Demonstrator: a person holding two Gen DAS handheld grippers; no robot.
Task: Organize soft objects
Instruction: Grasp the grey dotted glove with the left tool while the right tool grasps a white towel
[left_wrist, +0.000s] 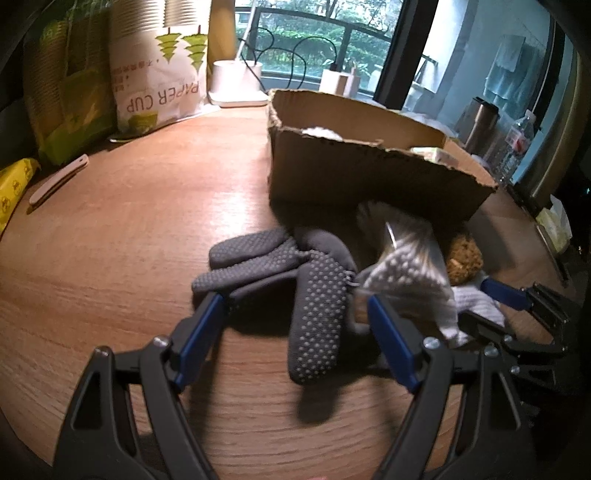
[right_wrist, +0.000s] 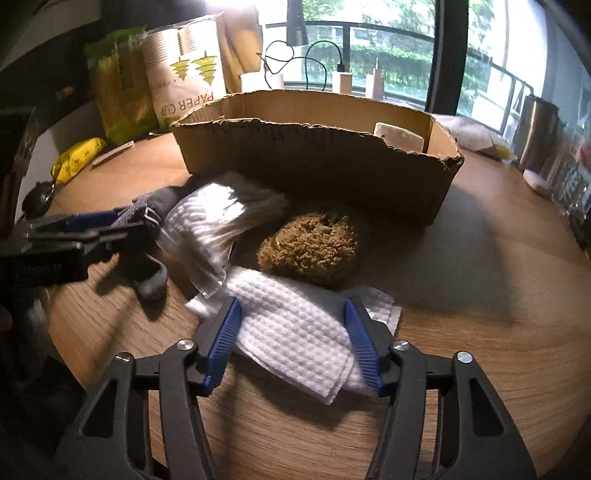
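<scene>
Lying directly between the parted jaws of the right gripper (right_wrist: 293, 343), the white cloth (right_wrist: 295, 328) is unclamped, long axis crosswise to them. The left gripper (left_wrist: 295, 317), jaws also apart, straddles the grey glove (left_wrist: 314, 314); the cardboard box (right_wrist: 314, 166) sits beyond.

**Clearance Around the Soft-Object Pile**

The cardboard box (right_wrist: 317, 162) blocks passage directly behind the pile. Bare surface (left_wrist: 122, 236) lies open left of the grey glove (left_wrist: 295, 291). Right of the brown sponge (right_wrist: 310, 247), the surface is open. The paper cup bag (left_wrist: 159, 70) stands along the far left edge.
</scene>
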